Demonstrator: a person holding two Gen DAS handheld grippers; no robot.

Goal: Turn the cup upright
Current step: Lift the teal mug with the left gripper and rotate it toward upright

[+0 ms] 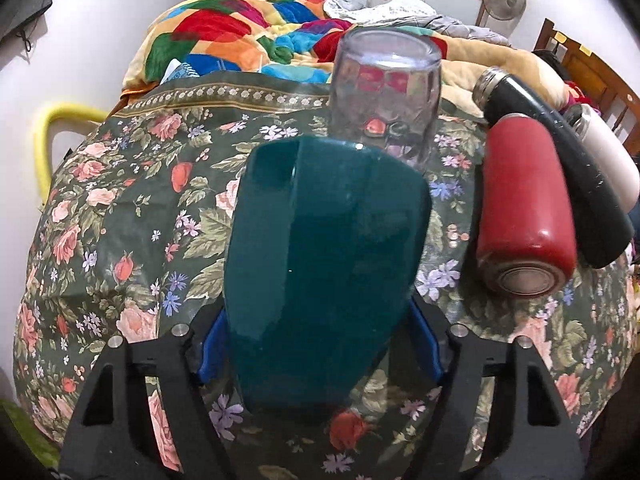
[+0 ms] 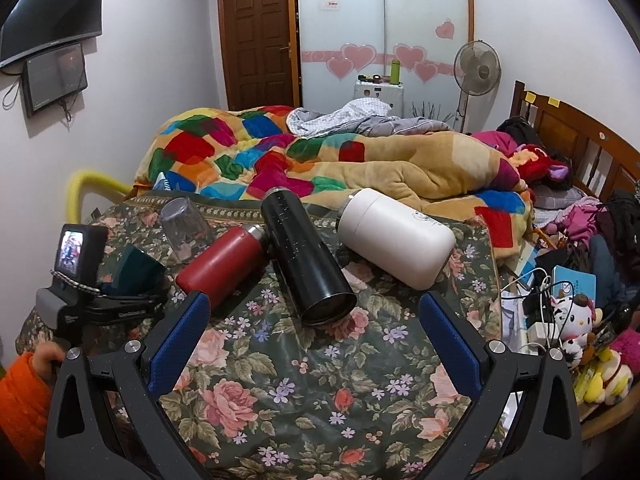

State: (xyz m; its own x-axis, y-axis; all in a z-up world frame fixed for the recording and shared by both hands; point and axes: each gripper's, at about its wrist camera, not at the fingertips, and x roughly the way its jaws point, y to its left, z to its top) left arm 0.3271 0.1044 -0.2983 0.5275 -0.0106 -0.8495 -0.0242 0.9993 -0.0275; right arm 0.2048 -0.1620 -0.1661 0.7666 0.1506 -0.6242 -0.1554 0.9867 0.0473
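You are working over a floral-covered surface where a white flask, a black flask and a red flask are lying on their sides, a clear glass standing inverted behind; no writing is reading clearly. Your left tongs are pinching the teal cup, tilted between the blue pads. Your right tongs are hanging spread

teal cup: glossy, smooth
clear tumbler: transparent plastic
red flask: matt, scuffed
floral cloth: printed fabric, wrinkled
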